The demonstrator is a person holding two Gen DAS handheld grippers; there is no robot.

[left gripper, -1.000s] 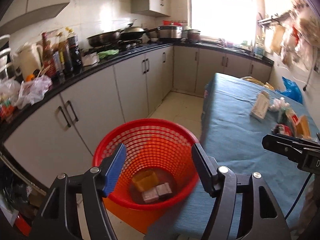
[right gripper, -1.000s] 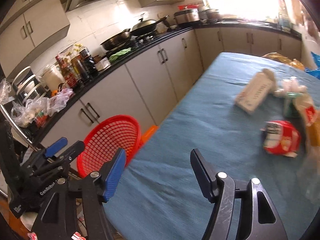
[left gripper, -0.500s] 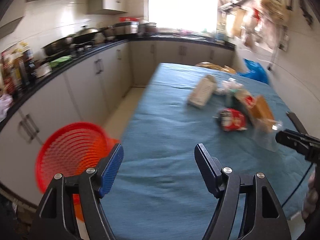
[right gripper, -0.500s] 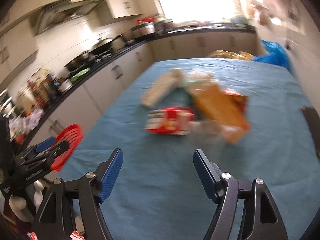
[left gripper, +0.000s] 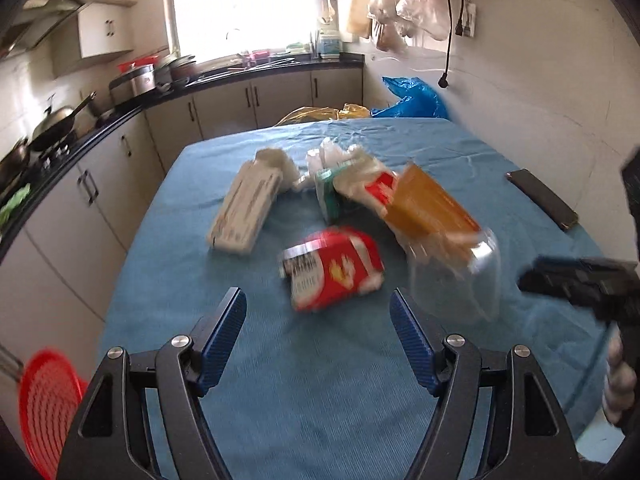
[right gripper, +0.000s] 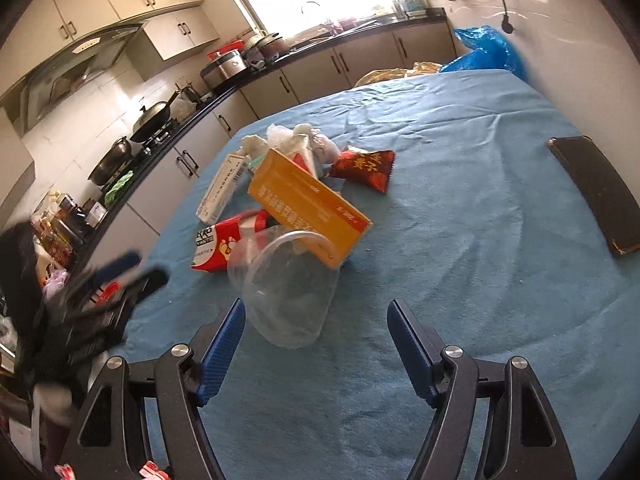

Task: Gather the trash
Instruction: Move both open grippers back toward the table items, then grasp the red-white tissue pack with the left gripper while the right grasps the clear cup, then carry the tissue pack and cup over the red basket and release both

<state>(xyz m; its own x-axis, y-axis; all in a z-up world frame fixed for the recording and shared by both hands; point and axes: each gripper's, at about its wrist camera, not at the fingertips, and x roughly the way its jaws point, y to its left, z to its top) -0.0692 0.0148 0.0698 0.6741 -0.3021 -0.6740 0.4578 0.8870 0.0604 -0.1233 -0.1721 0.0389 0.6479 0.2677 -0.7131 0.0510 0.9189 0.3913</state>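
Kitchen cabinets and a dark worktop run along the left and back walls, and a blue-clothed desk [left gripper: 256,364] carries a heap of trash at its middle.

The left wrist view shows a long white carton [left gripper: 245,211], a crumpled red-and-white packet [left gripper: 334,270], an orange flat box [left gripper: 430,207] and a clear plastic cup [left gripper: 456,280] lying on its side just beside the box. It alone shows the red mesh plastic basket [left gripper: 46,400], low at the left edge, off the desk and well apart from the trash.

The right wrist view alone shows a red foil snack bag [right gripper: 362,168] behind the orange box, and it shows a black phone [right gripper: 596,192] far right more fully.

The left gripper [left gripper: 318,344] has its fingers spread with nothing between them; they have just been opening. The right gripper [right gripper: 312,350] is also wide and empty, the clear cup lying just ahead of its left finger.

A second ago the left camera looked down into the basket, which held an orange piece and a grey one; now it faces the trash heap. The right camera then saw the trash far to its right; now the heap lies straight ahead.
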